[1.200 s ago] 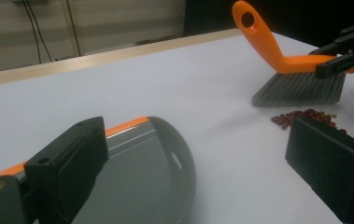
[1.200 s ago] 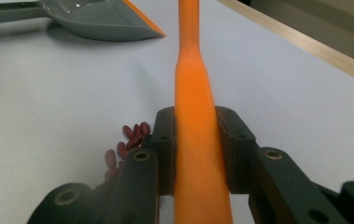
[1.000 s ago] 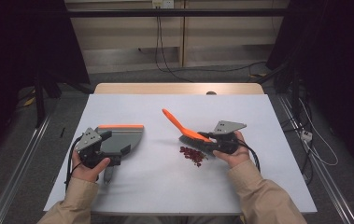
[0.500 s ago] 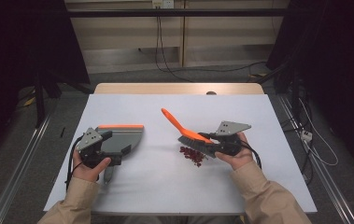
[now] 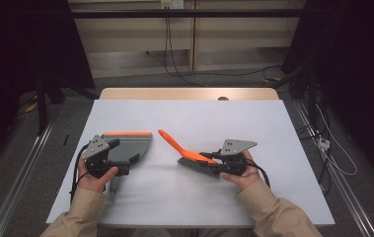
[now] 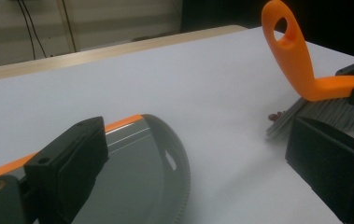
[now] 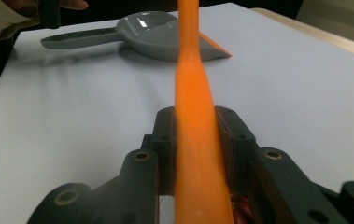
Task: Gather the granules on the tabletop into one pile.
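**Sweep the red bits toward the dustpan**

Your right gripper point(image 5: 213, 165), at about four o'clock on the desk point(image 5: 273, 197), has its jaws clamped on the orange neck of the brush point(image 5: 189, 155); in the right gripper view the pads press the handle from both sides. The bristles rest on the white surface, and the handle slants up toward eleven o'clock.

A few small red crumbs point(image 6: 275, 115) lie just at the bristle edge in the left gripper view. Keep the bristles flat and touching the desk so none slip underneath, and draw them toward nine o'clock in one low, even stroke.

Your left gripper point(image 5: 120, 170), at about eight o'clock, stands by the handle of the grey dustpan point(image 5: 128, 145). In the left gripper view its jaws look apart, with the pan's rear between them; whether they press on it I cannot tell. Hold the pan's orange lip down against the desk, facing the brush, so that the crumbs ride up into it.
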Demonstrator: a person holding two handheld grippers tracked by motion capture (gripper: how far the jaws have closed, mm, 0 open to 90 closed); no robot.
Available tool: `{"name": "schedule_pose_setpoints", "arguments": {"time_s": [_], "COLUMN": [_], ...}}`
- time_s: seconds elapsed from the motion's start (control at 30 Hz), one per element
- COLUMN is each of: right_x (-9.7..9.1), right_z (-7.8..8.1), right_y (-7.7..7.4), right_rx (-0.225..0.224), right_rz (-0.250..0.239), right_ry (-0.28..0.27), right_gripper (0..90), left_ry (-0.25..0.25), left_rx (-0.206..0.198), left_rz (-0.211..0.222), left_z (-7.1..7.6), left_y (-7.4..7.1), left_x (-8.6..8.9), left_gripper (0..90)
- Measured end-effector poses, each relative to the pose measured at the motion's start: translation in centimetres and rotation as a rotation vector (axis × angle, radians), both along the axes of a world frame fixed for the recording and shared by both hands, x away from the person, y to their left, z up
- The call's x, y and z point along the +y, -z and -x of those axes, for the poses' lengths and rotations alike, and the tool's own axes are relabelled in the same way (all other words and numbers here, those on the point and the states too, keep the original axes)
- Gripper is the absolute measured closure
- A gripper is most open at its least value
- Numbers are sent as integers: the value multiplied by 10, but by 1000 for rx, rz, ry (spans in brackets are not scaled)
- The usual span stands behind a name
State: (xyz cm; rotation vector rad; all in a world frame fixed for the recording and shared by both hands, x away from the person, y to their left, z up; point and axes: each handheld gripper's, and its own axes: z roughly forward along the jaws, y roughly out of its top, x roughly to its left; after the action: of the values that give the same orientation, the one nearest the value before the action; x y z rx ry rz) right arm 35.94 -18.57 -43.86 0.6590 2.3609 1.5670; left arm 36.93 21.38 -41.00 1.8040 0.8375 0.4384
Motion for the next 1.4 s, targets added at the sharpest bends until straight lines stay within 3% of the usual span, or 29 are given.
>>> {"name": "schedule_pose_setpoints", "arguments": {"time_s": [0.13,0.33,0.47,0.57,0.83,0.93,1.0,1.07,1.1,1.2,1.27,1.4], "right_x": [-1,-1,-4,-12,-26,-26,-25,-23,-23,-18,-11,0], "right_z": [-11,-13,-13,-13,-1,4,6,9,10,13,17,25], "right_y": [-1,-10,-18,-19,-13,-10,-9,-10,-9,-7,-6,-1], "right_rx": [3,9,12,13,22,22,37,19,24,19,-3,-34], "right_rz": [0,-34,-65,-43,-4,19,10,33,22,49,87,106], "right_ry": [16,22,71,141,496,592,624,676,699,740,758,808], "right_gripper": [713,713,713,713,713,713,713,713,713,713,713,713], "left_ry": [2,2,5,4,4,9,14,14,14,15,15,10], "left_rx": [-1,-1,-5,-5,-10,-10,-9,-6,-8,-11,-10,-10], "left_rz": [-5,-8,-5,-3,-1,3,5,13,17,27,26,39], "left_z": [0,0,1,2,2,2,2,2,2,2,2,3], "left_y": [0,0,-1,-1,-2,-2,-2,-3,-3,-4,-4,-6], "left_x": [0,0,0,0,0,0,0,1,1,3,4,5], "left_gripper": [54,54,54,54,54,54,54,54,54,54,54,54]}}
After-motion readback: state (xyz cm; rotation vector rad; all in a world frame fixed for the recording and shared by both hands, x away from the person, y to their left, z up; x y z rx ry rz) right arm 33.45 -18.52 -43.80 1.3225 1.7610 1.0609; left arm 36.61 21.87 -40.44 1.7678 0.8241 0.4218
